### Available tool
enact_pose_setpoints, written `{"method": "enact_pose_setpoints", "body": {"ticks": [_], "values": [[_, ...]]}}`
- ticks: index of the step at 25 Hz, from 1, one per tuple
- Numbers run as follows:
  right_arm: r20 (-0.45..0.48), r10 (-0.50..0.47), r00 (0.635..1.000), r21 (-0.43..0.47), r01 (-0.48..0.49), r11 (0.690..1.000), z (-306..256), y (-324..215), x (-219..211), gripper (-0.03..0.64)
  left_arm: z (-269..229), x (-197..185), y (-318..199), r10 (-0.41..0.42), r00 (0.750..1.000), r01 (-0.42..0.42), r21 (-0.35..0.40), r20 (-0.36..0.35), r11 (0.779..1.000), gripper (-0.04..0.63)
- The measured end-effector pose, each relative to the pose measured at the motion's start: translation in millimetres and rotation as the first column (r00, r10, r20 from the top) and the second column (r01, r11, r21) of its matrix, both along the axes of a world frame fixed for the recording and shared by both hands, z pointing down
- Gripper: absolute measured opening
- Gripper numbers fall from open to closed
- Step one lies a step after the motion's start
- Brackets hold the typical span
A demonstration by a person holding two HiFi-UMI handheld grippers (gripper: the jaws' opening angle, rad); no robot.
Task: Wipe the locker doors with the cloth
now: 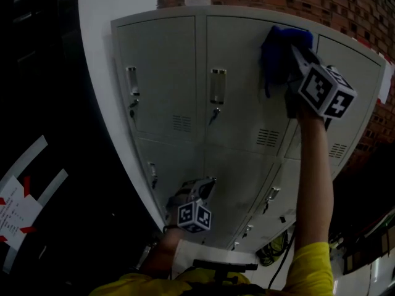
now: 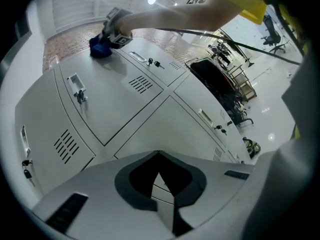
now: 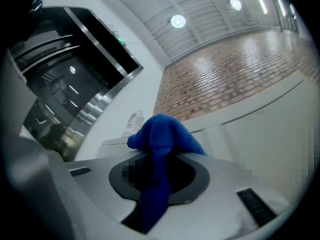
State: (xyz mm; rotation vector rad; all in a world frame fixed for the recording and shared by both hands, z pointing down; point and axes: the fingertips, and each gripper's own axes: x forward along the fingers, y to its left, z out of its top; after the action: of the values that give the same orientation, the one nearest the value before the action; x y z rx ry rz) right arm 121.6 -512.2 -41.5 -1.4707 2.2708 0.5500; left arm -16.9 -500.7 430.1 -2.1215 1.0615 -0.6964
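At the top of the middle door, your right hand-held gripper pinches the cloth; left hand-held gripper idles low, jaws together, empty. Hard rubbing may tug the loosely bunched cloth free.

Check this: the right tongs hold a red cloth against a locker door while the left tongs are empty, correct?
No, the cloth is blue, not red; the right gripper view shows it. The right tongs do hold it against a locker door, and the left tongs are empty.
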Motion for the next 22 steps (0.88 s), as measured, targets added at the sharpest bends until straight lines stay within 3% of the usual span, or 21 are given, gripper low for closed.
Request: {"method": "enact_pose_setpoints", "body": {"ticks": [2,4,7,11,14,19,22], "values": [[-0.08,-0.133,0.988,-0.069,0.128,0.989,36,-21,-81,0.072,-2,3,-1,0.007,1.0,-0.007,-0.006,-0.002,1.0,-0.006],[-0.137,-0.195,0.971,-0.149,0.174,0.973,69,-45,-150,0.072,-4,8,0,0.013,1.0,-0.013,-0.014,-0.021,1.0,-0.006],[-0.146,-0.161,0.976,-0.178,0.134,0.975,88,-67,-176,0.072,-5,4,6,0.009,0.999,-0.01,-0.011,-0.031,1.0,-0.006],[-0.126,-0.165,0.978,-0.148,0.146,0.978,78,-54,-141,0.072,-1,-11,4,-0.017,1.0,0.016,-0.026,-0.022,1.0,-0.006],[-0.093,-0.075,0.993,-0.097,0.066,0.993,71,-38,-74,0.072,-1,-17,1,-0.03,0.999,0.029,-0.026,-0.027,0.999,-0.006],[0.068,0.123,0.99,-0.066,-0.119,0.991,67,-9,56,0.072,3,-4,0,0.004,1.0,-0.005,-0.025,-0.011,1.0,-0.006],[0.1,0.137,0.986,-0.053,-0.132,0.99,63,0,71,0.072,5,10,-2,0.046,0.999,-0.046,-0.024,-0.003,0.999,-0.006]]}}
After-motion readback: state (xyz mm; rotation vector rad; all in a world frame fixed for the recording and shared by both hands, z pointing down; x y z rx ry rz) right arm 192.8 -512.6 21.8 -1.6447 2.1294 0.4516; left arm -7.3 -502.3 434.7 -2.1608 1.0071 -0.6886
